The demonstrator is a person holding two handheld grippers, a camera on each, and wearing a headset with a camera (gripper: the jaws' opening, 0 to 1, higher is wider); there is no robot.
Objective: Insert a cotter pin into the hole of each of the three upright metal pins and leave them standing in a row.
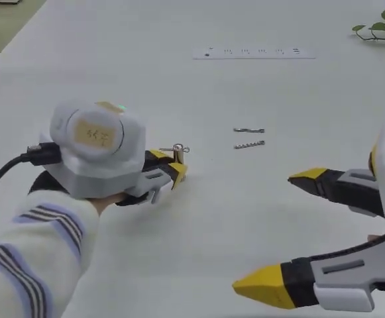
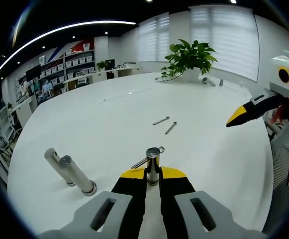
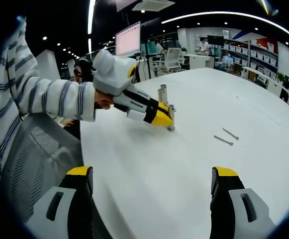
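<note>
White office table (image 1: 179, 252). Toward its left edge, your left gripper (image 1: 177, 169) is pressed together on one upright metal pin (image 2: 153, 164), with a cotter pin (image 2: 142, 160) threaded through the hole near its top. Two more metal pins (image 2: 77, 174) (image 2: 54, 162) stand just beside it, close together. Two loose cotter pins (image 1: 248, 130) (image 1: 249, 144) lie side by side mid-table. Your right gripper (image 1: 264, 232) hangs spread wide near the front edge, holding nothing.

Workbench stock, counted
Metal pins (image 2: 74, 174): 3. Cotter pins (image 1: 248, 130): 3, two loose, one through a pin's hole. Grippers: 2, left gripper (image 2: 153, 173) and right gripper (image 3: 152, 172). Power strip (image 1: 254, 53): 1. Potted plant (image 2: 189, 57): 1.
</note>
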